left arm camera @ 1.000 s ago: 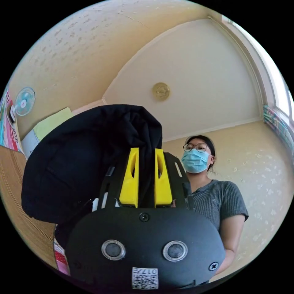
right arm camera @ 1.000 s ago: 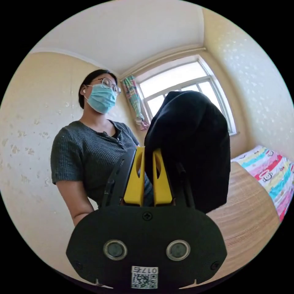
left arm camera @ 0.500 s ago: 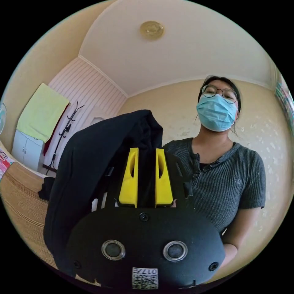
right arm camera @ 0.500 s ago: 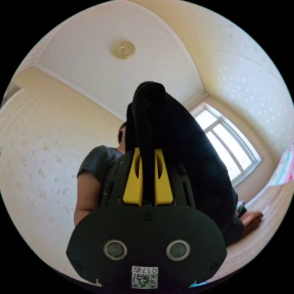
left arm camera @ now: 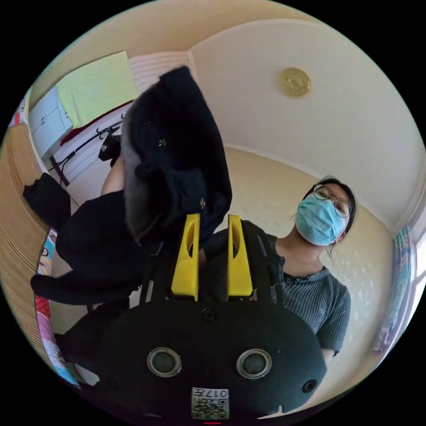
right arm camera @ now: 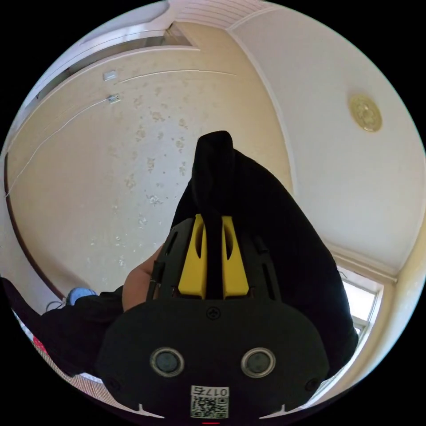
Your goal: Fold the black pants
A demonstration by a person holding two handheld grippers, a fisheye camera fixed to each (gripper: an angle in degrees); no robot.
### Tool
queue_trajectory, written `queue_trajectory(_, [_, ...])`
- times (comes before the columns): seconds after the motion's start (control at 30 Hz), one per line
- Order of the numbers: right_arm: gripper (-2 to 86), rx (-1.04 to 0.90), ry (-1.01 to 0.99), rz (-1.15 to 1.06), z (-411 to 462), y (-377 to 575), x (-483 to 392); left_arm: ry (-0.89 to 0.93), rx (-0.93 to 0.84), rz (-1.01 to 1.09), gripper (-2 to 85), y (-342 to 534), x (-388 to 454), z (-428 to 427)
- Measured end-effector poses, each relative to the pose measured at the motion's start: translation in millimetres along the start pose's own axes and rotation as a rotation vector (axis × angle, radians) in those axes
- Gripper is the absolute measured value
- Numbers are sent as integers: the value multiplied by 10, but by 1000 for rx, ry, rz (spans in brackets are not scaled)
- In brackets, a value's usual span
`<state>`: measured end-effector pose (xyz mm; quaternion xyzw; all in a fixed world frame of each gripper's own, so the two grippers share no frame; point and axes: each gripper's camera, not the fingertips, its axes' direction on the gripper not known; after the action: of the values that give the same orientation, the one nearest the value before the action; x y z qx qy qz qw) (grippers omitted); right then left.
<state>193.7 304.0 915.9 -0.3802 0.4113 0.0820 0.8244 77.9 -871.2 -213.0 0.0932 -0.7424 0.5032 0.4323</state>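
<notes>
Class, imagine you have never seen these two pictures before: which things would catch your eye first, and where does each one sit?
First, the bright yellow jaws of the right gripper, at the middle of the right gripper view, pinching a fold of the black fabric pants that rises above them. In the left gripper view, the left gripper has a gap between its jaws, with black cloth bunched above and left of them. Beside it is a person in a blue face mask.
</notes>
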Motion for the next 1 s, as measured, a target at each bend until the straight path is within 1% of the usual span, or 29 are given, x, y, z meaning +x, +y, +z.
queue_trajectory(0.03, [56, -11, -17, -30, -24, -126, -29, -9, 12, -90, 130, 13, -101, -17])
queue_trajectory(0.07, [56, -19, -23, -43, -32, -185, -45, 0, 17, -130, 141, 24, -151, -16])
queue_trajectory(0.13, [56, -59, -54, -82, -45, -392, -93, 98, 41, -281, 195, 85, -381, 59])
queue_trajectory(0.23, [56, -83, -96, -116, -79, -534, -106, 172, 48, -420, 202, 139, -653, 260])
queue_trajectory(0.33, [55, -89, -110, -137, -136, -603, -69, 154, 38, -497, 184, 133, -835, 420])
queue_trajectory(0.4, [54, -73, -130, -152, -227, -651, -49, 175, 74, -505, 178, 130, -869, 444])
queue_trajectory(0.47, [51, -76, -85, -158, -308, -710, -66, 176, 97, -504, 186, 120, -872, 460])
queue_trajectory(0.53, [47, -100, 15, -149, -407, -789, -98, 143, 146, -508, 199, 144, -870, 461])
queue_trajectory(0.67, [46, -110, 87, -140, -520, -774, -87, 92, 227, -484, 198, 120, -889, 484])
queue_trajectory(0.77, [48, -116, 132, -174, -563, -657, -127, 37, 220, -453, 166, 6, -901, 647])
queue_trajectory(0.87, [47, -164, 222, -166, -585, -590, -202, 20, 339, -410, 134, 54, -860, 688])
queue_trajectory(0.93, [49, -192, 277, -129, -612, -512, -259, -4, 391, -409, 85, 125, -862, 751])
queue_trajectory(0.97, [50, -196, 288, -111, -616, -484, -264, 4, 402, -401, 68, 139, -867, 769])
queue_trajectory(1.0, [51, -200, 308, -64, -627, -414, -264, 60, 455, -342, 48, 165, -856, 789])
